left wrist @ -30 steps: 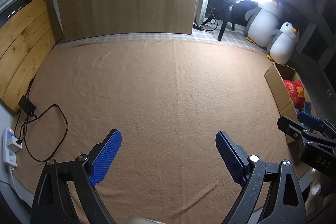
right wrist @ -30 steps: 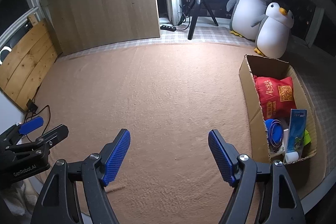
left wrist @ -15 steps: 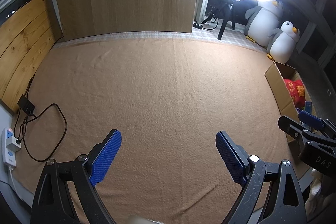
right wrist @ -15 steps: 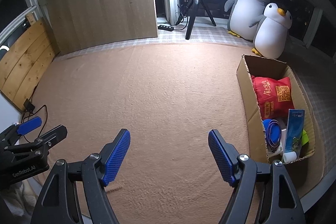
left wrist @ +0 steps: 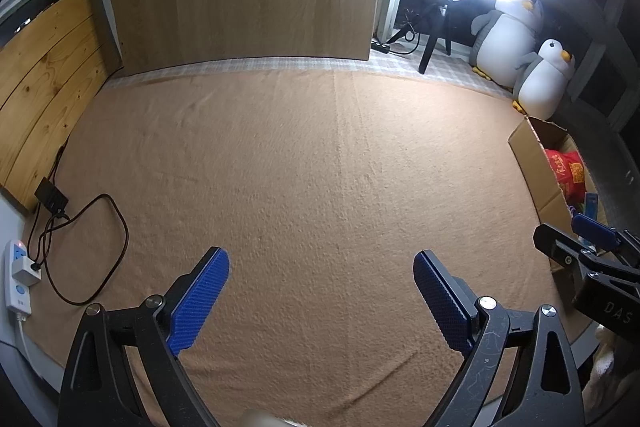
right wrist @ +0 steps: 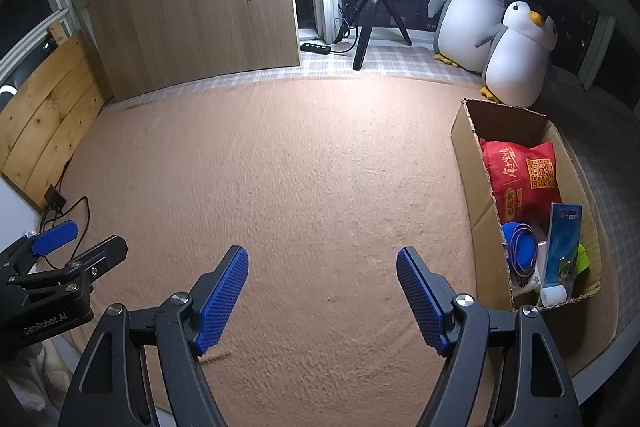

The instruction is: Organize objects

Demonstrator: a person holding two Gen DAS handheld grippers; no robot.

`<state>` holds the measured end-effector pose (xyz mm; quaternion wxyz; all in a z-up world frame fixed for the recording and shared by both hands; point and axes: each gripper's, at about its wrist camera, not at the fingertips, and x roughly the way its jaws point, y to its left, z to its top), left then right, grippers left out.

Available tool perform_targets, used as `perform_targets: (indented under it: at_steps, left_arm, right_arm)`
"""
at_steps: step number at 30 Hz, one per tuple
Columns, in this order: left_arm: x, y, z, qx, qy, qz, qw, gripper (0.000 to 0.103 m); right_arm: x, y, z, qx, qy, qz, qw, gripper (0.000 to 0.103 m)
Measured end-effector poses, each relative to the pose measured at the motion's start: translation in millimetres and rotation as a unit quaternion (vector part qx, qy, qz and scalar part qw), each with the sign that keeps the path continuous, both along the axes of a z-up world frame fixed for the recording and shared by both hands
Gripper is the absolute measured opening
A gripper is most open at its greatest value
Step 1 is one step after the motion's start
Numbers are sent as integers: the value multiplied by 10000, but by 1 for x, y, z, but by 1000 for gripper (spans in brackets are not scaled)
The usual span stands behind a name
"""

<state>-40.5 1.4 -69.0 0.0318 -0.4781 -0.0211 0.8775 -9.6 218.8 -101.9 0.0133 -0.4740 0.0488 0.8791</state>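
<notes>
Right wrist view is showing the right gripper (right wrist: 322, 291) hanging over the tan blanket (right wrist: 300, 167) with its blue pads wide apart and nothing between them; the left gripper (left wrist: 320, 301) is being held the same way, fingers wide and empty, over the near middle of the blanket. Both are sitting low and near the person, which I am reading as a rest pose, because no loose object is lying on the blanket within reach.

The things of the task are lying together in the cardboard box (right wrist: 466, 163) at the right edge of the blanket; a red snack bag (right wrist: 520, 179) is filling its far half, a blue coiled item (right wrist: 520, 247) and a blue-green flat packet (right wrist: 562, 247) are standing in its near half, and a small white roll (right wrist: 554, 293) is leaning at the near corner; a yellow-green piece beside the packet is too hidden to name. The box is open upward, so anything can be dropped in from above.

Two penguin plush toys (right wrist: 516, 63) are standing beyond the box, apart from it; I am judging the sorting as nearly finished.
</notes>
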Motion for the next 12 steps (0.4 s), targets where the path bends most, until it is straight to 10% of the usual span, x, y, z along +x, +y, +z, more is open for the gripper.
perform_targets:
  at_steps: [12]
  left_arm:
    - [-5,0,-11,-42,-61,-72,9999,97]
  right_arm:
    - [-2,2,-6,11,-97,-11,10000,73]
